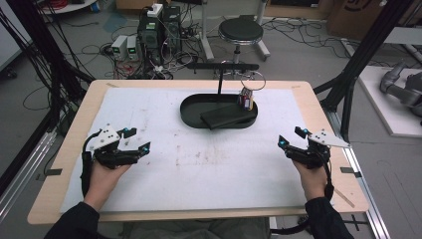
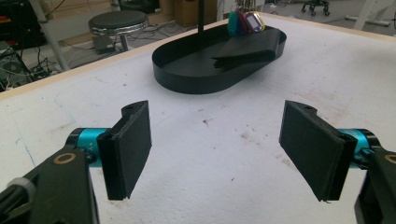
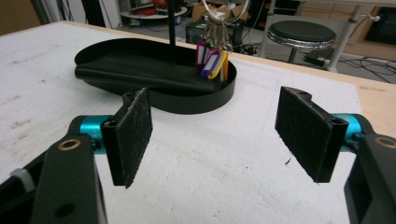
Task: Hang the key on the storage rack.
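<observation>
Keys [image 3: 213, 51] hang over the black tray [image 1: 191, 117], ring top cut off in the right gripper view; both grippers' fingers [image 2: 128, 149] released, empty.

Both grippers are held low over the table, well apart. The left gripper [image 1: 136, 139] is angled inward with jaws spread wide, nothing between them. Same deal on the right gripper [image 1: 290, 137], jaws gaping, forearms kept in dark sleeves.

Wooden surface [image 1: 74, 149] under a stained white mat [image 1: 199, 159]

A black oval tray [image 1: 191, 115] sits on the mat toward its far edge, right of centre; the surface's bare wooden border frames the mat all round the tray.
</observation>
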